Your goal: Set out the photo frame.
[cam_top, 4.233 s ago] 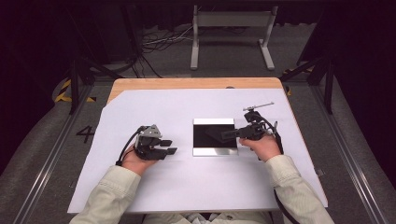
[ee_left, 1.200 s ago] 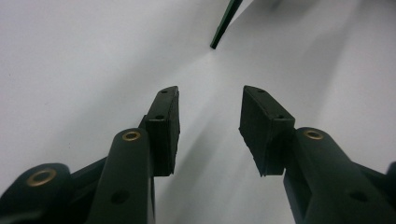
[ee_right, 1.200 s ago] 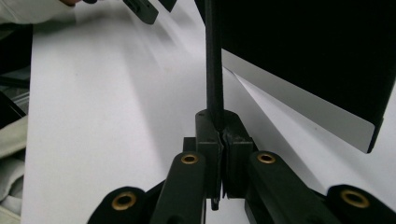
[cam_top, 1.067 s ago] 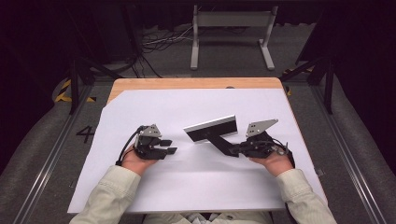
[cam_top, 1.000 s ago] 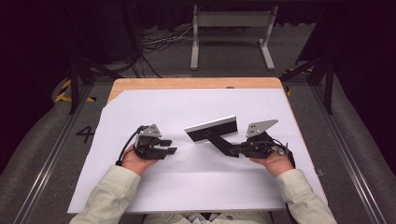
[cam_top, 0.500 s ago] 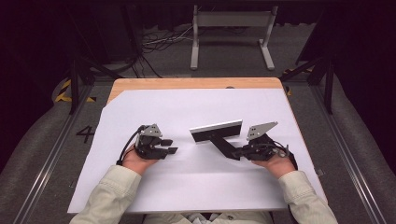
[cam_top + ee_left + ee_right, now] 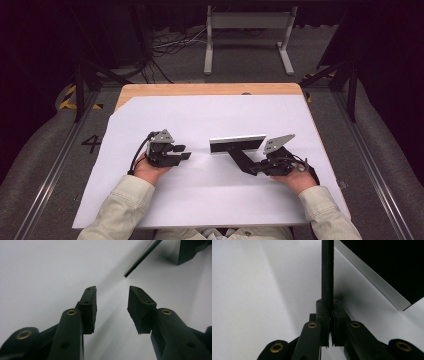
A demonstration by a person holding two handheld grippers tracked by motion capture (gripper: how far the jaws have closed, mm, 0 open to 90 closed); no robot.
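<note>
Since the earliest frame, the panel had gone from lying flat on the sheet to standing on edge, tilted, at centre. At left, our left gripper rested on the sheet, its jaws wide and empty, well apart from the panel. At right, our right gripper had its jaws clamped on the panel's thin dark edge. We judged the panel thin, stiff, light and smooth-faced, likely to pivot in a one-edge grip; the free left edge offered a second hold.
</note>
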